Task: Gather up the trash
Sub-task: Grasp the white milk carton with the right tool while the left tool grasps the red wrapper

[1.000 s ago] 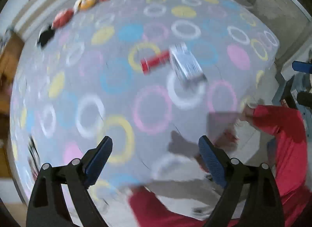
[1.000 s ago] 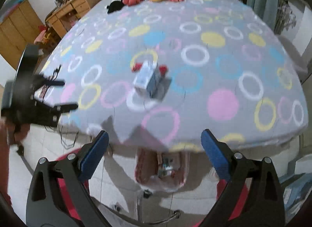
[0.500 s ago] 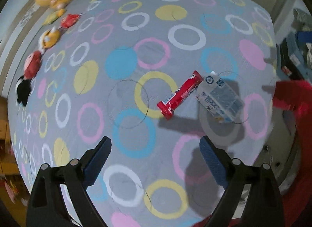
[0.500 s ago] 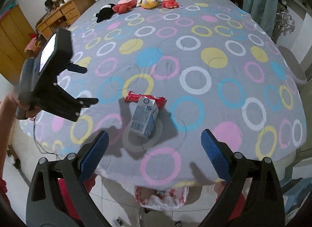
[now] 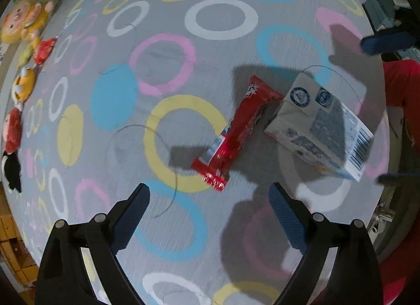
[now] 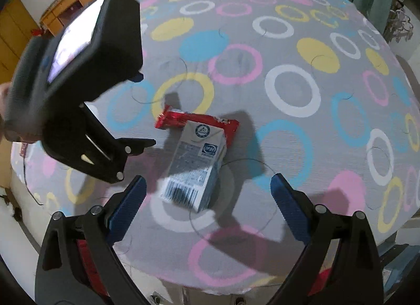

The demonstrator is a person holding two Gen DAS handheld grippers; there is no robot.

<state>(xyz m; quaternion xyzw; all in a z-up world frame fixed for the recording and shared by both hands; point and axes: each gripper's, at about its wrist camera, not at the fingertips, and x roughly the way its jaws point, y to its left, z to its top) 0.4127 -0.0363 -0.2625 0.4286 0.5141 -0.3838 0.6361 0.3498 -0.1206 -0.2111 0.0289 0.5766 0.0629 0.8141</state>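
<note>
Carton (image 6: 193, 167) between right gripper (image 6: 207, 194) (agape)

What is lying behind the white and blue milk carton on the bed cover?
Behind the white and blue milk carton lies a red foil snack wrapper on the grey cover with coloured rings. In the right wrist view the carton hides its middle; whether they touch is unclear.

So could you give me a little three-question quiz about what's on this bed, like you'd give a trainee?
1. True or false: the red wrapper lies beside the milk carton.
2. Which piece of trash is the left tool aimed at: A carton, B wrapper, C plush toy?
3. Fill in: both the left tool and the right tool are ____ and holding nothing.

Key: 1 true; 2 B; 3 open.
</note>
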